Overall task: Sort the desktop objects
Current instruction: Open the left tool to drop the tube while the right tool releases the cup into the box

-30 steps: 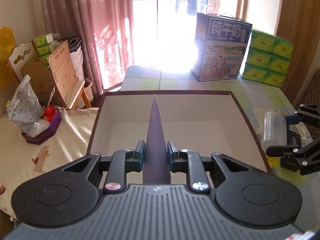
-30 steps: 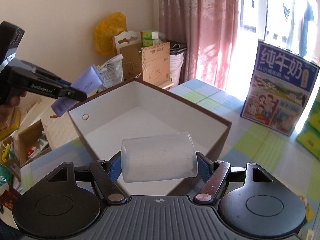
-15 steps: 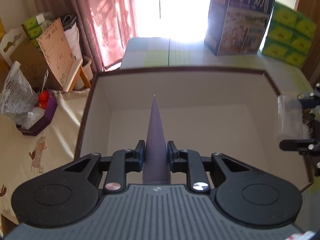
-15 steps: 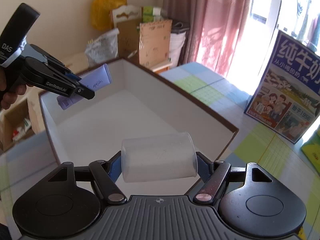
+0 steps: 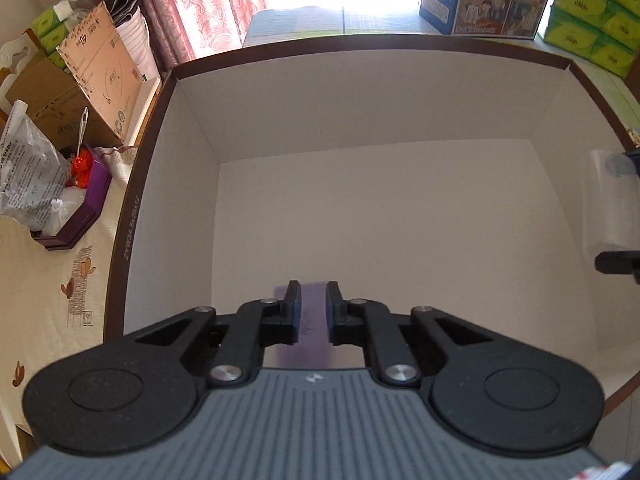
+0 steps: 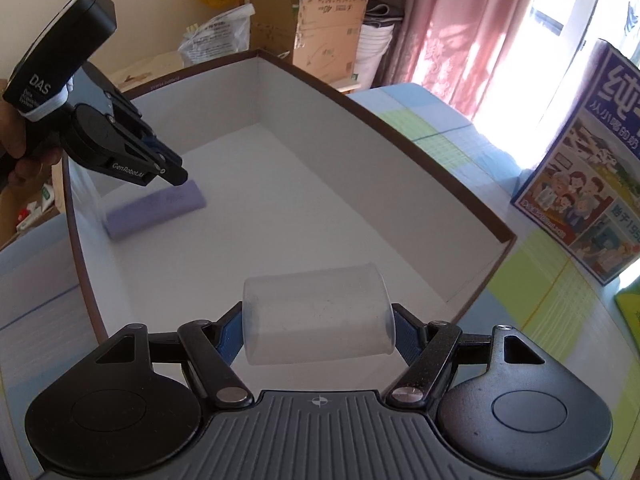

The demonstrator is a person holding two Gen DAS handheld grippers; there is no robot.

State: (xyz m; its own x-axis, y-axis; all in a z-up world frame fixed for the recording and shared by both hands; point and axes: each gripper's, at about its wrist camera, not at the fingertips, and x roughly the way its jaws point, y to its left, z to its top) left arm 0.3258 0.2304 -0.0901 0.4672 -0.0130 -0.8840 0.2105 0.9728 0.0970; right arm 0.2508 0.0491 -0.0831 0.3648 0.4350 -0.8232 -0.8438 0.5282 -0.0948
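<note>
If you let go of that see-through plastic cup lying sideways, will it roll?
Probably. The see-through plastic cup is round and held sideways by the right gripper, so it may roll on the white box's flat floor. It looks thin, empty, likely light.

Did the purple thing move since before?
Yes. The purple tube was pinched in the left gripper above the box; now it lies on the box floor, released.

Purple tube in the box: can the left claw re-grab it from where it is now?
Probably yes. The left claw hangs open just above the purple tube, which lies flat on the box floor with nothing between them.
</note>
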